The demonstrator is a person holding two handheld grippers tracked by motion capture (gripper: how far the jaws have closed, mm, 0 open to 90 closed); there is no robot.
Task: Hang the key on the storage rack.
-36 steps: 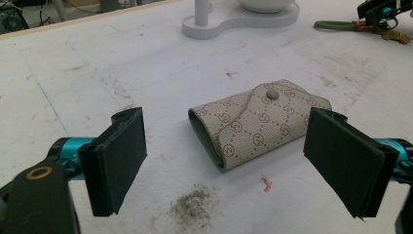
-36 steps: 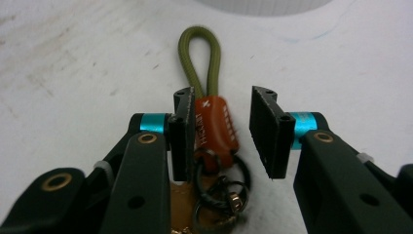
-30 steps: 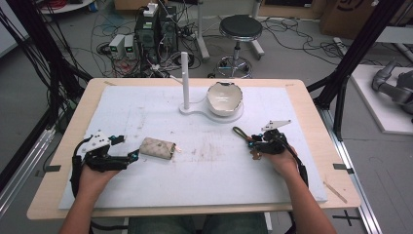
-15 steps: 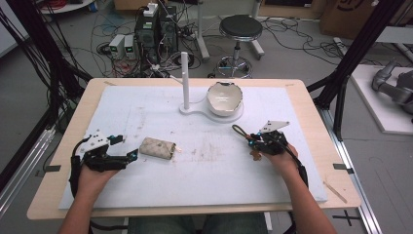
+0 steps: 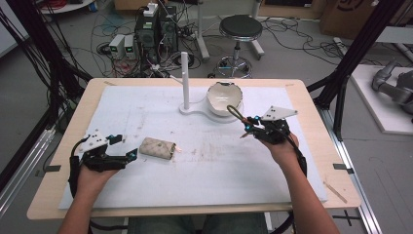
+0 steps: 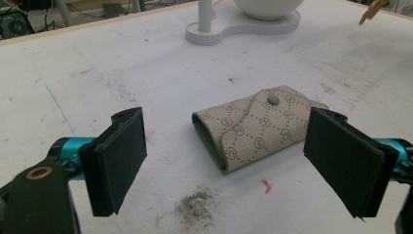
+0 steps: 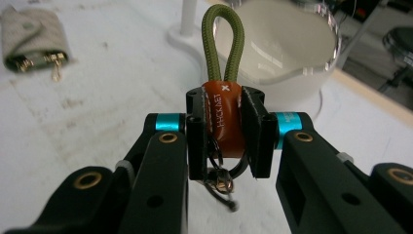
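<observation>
Nearest to us, our left gripper (image 5: 127, 157) sits low over the white mat (image 5: 204, 185) at the near left, its two black jaws spread wide apart with nothing between them. In the left gripper view the beige, monogram-patterned fabric key pouch with a green snap button (image 6: 253, 126) lies flat on the mat just ahead of those jaws, closer to the right one, touching neither. A small smear of grey dust (image 6: 195, 207) and an orange fleck (image 6: 266, 185) mark the mat just in front of it.

Farther out on the right, our right gripper (image 5: 249, 127) is raised above the mat and clamped on an orange leather key fob with an olive-green cord loop (image 7: 222, 114); the loop stands up past the jaw tips and a metal ring (image 7: 221, 181) hangs below.

Beyond both, at the far middle of the wooden table (image 5: 311, 102), a white ceramic bowl (image 5: 224, 97) rests on a white flat base (image 5: 197, 108) with a white upright post (image 5: 185, 80).
</observation>
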